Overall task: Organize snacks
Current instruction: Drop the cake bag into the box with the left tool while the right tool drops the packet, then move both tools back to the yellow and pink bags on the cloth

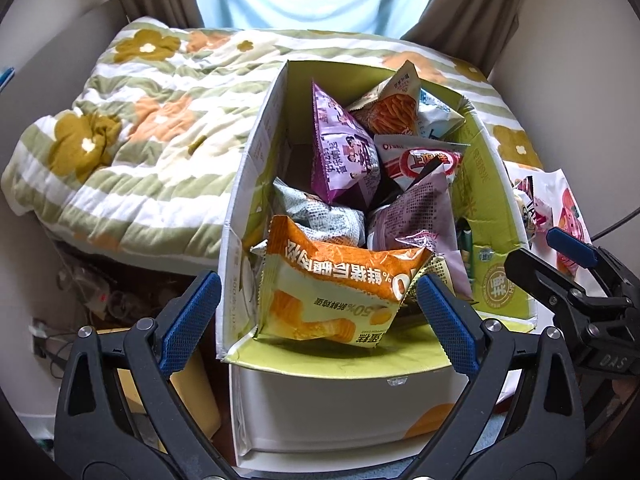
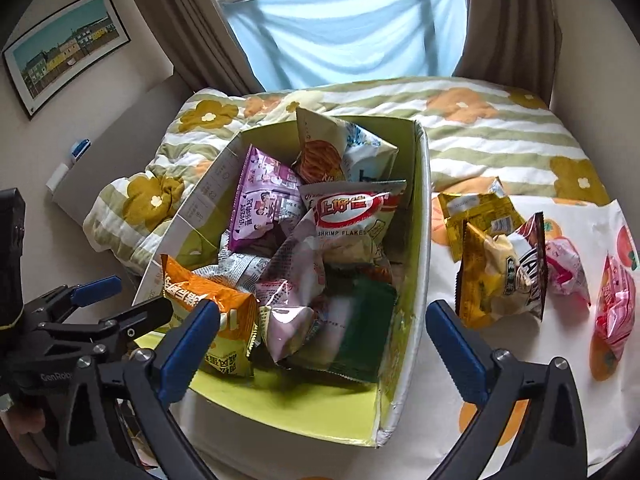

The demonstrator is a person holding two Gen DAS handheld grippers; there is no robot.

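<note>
Most of the snack packets already sit inside the green-lined cardboard box (image 2: 416,264), which stands on the bed beside a flowered quilt (image 1: 120,128). In the right wrist view the box is heaped: an orange packet (image 2: 208,316) at about 8 o'clock of the pile, a purple packet (image 2: 260,204) toward 11 o'clock, a shrimp flakes bag (image 2: 352,216) near the centre, and a dark green packet (image 2: 360,328) at 5 o'clock, somewhat blurred. The right tool (image 2: 320,336) hangs over the near edge of the box with its blue pads spread wide and nothing pinched between them. The left tool (image 1: 320,320) is likewise spread, its pads standing either side of the orange packet (image 1: 340,280) without visibly pressing on it. What remains lies outside, at 3 o'clock of the box on a white cloth printed with orange fruit (image 2: 500,420): a flat yellow packet (image 2: 476,208), a yellow-and-brown bag (image 2: 504,276) just in front of it, and two pink wrapped packets (image 2: 566,272) (image 2: 614,312) further right. By this showing the task is well past halfway, with roughly four loose items left to gather into the box.
</note>
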